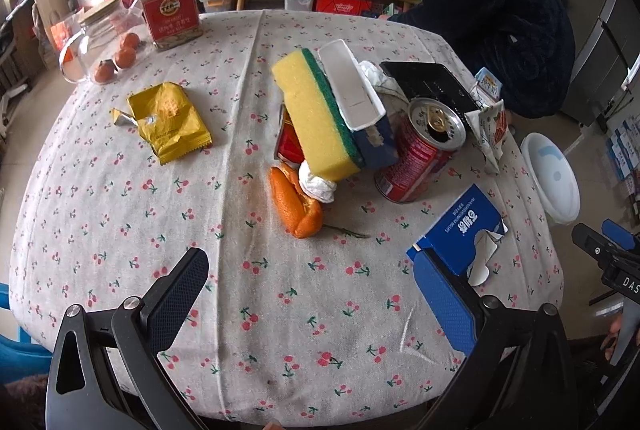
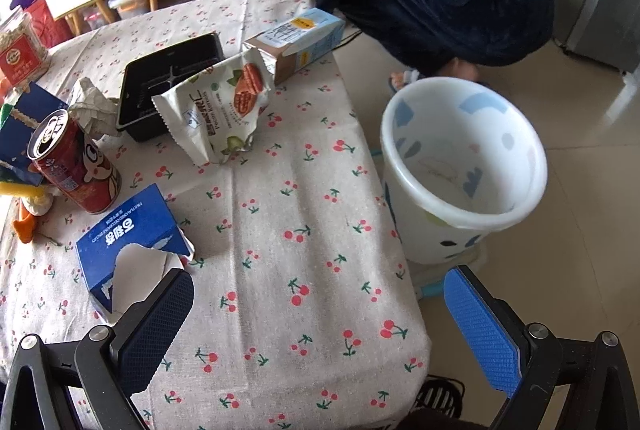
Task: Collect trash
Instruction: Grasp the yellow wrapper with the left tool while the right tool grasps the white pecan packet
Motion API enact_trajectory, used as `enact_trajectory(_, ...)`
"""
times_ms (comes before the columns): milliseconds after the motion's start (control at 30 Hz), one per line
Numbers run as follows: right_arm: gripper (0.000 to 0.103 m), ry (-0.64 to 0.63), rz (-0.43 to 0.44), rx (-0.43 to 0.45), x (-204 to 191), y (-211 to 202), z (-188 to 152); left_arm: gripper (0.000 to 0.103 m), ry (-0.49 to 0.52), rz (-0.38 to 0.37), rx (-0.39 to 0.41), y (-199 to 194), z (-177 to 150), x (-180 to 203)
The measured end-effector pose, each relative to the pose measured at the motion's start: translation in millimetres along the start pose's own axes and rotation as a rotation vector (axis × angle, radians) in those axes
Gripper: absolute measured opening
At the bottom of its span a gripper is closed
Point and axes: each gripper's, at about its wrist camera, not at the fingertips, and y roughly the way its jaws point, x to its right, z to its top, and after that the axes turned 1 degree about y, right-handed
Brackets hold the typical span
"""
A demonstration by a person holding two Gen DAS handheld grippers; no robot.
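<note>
Two claws, left gripper and right gripper, both spread wide, holding nothing. Trash sits mid-table; torn blue box nearest. White bin on floor beside table. Pinch box sides gently, lift, drop in bin.

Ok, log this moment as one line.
left gripper open, empty | right gripper open, empty | trash on table | bin empty

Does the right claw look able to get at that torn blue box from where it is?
Probably yes. The right claw is open, the torn blue box lies just beside its left finger, and only bare tablecloth sits between them.
</note>
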Motion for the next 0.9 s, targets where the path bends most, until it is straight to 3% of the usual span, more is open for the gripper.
enact_trajectory(200,0.103,-0.066,0.077,-0.068,-13.8,13.8,53.0,0.103,-0.025,0.047,-0.052,11.6,49.4,-47.4)
enact_trajectory(433,0.103,0.029,0.191,-0.148,-19.4,66.0,91.3,0.103,-0.151,0.082,-0.127,51.1,98.4,-105.3)
enact_trajectory(533,0.103,0.097,0.233,-0.222,-14.9,88.8,98.5,0.096,-0.202,0.080,-0.163,78.2,107.8,-121.8)
enact_trajectory(600,0.103,0.135,0.245,-0.227,-11.7,97.5,108.2,0.093,-0.238,0.053,-0.179,92.5,114.8,-129.6)
enact_trajectory(733,0.103,0.246,0.310,-0.241,-5.9,111.7,122.3,0.092,-0.292,0.085,-0.215,117.1,119.6,-145.4)
enact_trajectory(900,0.103,0.324,0.356,-0.314,-12.6,137.7,126.4,0.080,-0.272,0.118,-0.241,132.5,118.9,-147.5)
